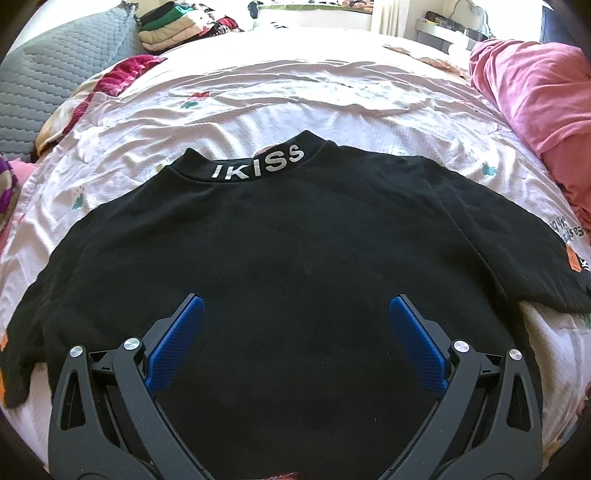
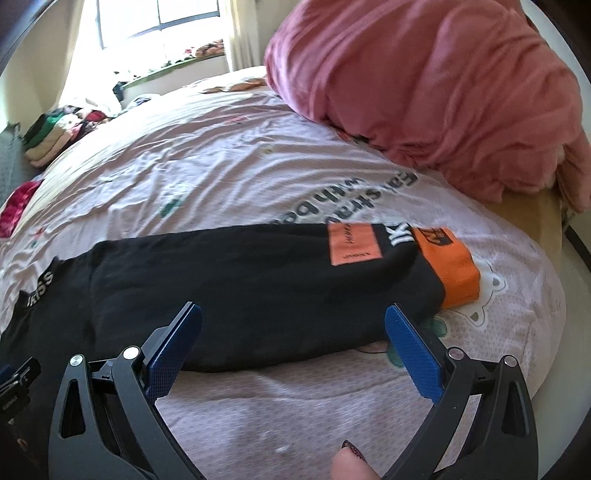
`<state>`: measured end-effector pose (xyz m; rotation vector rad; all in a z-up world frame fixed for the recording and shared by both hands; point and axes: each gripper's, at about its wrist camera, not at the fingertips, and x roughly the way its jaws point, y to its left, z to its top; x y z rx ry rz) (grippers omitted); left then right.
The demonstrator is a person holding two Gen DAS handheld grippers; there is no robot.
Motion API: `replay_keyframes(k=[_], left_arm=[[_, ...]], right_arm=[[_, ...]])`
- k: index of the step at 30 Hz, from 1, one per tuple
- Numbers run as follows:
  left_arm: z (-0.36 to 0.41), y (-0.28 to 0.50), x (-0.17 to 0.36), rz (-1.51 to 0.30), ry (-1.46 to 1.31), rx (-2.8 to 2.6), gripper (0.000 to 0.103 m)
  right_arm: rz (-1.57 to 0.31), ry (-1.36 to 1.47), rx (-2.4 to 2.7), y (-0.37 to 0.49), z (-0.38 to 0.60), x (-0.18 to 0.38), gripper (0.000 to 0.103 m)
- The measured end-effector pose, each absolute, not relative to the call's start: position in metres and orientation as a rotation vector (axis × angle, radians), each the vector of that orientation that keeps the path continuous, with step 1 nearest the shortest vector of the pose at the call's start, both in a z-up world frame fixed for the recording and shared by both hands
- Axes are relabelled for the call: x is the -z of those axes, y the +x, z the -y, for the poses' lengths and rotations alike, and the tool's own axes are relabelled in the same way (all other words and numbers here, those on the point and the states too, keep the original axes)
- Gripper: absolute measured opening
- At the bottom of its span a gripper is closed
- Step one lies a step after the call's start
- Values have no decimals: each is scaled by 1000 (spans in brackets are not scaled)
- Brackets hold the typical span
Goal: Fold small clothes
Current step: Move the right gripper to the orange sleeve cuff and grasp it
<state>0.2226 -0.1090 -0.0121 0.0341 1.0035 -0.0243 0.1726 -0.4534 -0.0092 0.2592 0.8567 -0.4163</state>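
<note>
A black long-sleeved top (image 1: 288, 236) lies spread flat on the bed, its collar with white lettering (image 1: 258, 166) pointing away from me. My left gripper (image 1: 295, 306) hovers open over the middle of its body, with nothing between the blue pads (image 1: 173, 343). In the right wrist view the top's right sleeve (image 2: 258, 280) stretches across the sheet and ends in an orange cuff (image 2: 452, 269), with an orange patch (image 2: 354, 245) higher up. My right gripper (image 2: 291, 317) stands open just in front of that sleeve, empty.
The pale pink printed sheet (image 1: 258, 103) covers the bed. A bunched pink blanket (image 2: 443, 92) sits at the right edge. Folded clothes (image 1: 173, 26) are stacked at the far left, beside a grey quilted pillow (image 1: 48, 81). A fingertip (image 2: 351, 465) shows at the bottom.
</note>
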Motion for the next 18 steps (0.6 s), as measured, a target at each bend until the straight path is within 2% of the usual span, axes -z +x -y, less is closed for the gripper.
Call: replay_keyframes(k=[9,18], left_arm=[[114,242,24,-1033,36,25,95],[115,249,31,-1051,35,33,95]], right_arm=[[-905,380,452,173,483,28,99],[-845,505,566,154,500,22,99]])
